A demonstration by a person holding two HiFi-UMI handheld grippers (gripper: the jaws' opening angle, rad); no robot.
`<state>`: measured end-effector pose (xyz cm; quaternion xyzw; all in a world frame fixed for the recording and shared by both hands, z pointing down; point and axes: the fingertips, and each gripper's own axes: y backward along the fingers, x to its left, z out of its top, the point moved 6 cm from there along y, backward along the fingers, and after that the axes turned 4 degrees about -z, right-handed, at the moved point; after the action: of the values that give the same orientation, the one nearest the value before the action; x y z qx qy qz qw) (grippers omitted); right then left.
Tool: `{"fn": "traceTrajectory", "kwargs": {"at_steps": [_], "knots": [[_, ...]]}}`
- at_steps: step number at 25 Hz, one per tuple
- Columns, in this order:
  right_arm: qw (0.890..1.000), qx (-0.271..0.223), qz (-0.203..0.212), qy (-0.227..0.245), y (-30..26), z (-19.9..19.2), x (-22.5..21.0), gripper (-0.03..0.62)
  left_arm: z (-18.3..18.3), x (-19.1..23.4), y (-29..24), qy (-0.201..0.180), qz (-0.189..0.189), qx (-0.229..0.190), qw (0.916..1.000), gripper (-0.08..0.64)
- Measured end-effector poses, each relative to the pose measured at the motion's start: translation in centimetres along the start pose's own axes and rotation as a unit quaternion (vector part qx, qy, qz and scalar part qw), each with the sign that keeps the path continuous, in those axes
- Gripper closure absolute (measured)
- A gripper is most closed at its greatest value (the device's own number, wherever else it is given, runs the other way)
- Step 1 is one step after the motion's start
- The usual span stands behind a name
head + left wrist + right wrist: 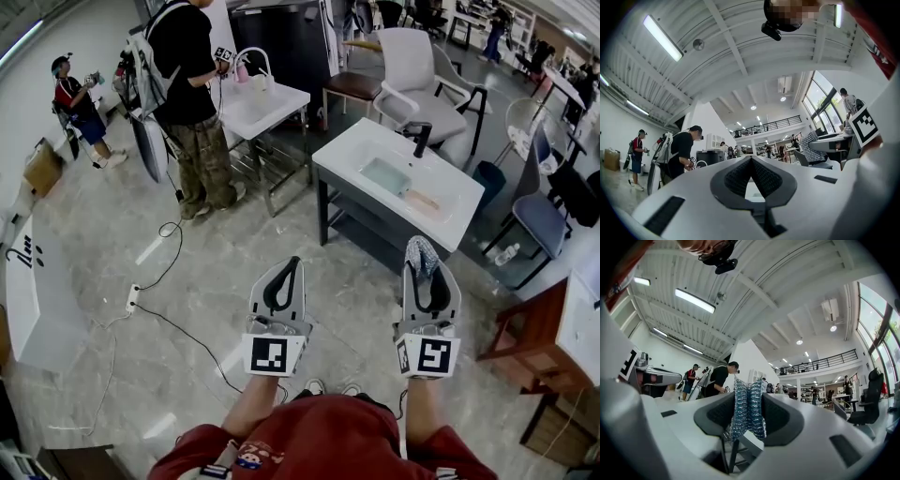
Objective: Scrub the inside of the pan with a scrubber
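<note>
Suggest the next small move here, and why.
Probably step forward and carry the right gripper toward the sink. Its jaws are shut on the scrubber, but the pan lies in the sink across a stretch of floor, touched by nothing. The left gripper is shut and empty.

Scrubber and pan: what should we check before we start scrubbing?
1. Scrubber held tight: ok, the right gripper is shut on it.
2. Left gripper free to steady the pan: ok, it is shut with nothing in it.
3. Pan ready: ok, it lies in the sink.
4. Close enough to scrub: not ok, both grippers are over the floor, well apart from the sink.
5. Pan's inside wet or dirty: cannot tell, it is too small in the head view.
</note>
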<state>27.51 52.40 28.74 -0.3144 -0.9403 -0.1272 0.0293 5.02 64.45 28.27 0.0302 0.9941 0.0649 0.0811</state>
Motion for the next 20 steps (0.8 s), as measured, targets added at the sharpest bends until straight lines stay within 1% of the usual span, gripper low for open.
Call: {"fn": "traceTrajectory", "kwargs": {"at_steps": [4,7,10,13,16,20], "knots": [[1.0,0.005,-0.001,0.0,-0.7,-0.2,2.2,0.41,-0.7,2.0,0.6,0.002,0.003,0.002,1.0,0.552],[1.0,0.006,-0.004,0.002,-1.1,-0.3,4.0,0.41,-1.0,3.1,1.1,-0.014,0.007,0.013,0.9998,0.552],[1.0,0.015,-0.008,0.001,-1.1,-0.8,5.1,0.41,-1.6,3.7,1.2,-0.006,-0.007,0.018,0.9998,0.552],[1.0,0.02,-0.011,0.001,-1.2,-1.3,5.3,0.41,-2.3,4.0,0.9,0.004,-0.012,0.014,0.9998,0.552],[1.0,0.023,-0.01,0.004,-1.9,-2.0,5.2,0.41,-3.2,4.3,0.3,0.009,-0.013,0.02,0.9997,0.552],[1.0,0.022,-0.01,0.007,-3.7,-2.9,4.4,0.41,-4.0,4.9,-1.6,0.015,-0.01,0.022,0.9996,0.552]]}}
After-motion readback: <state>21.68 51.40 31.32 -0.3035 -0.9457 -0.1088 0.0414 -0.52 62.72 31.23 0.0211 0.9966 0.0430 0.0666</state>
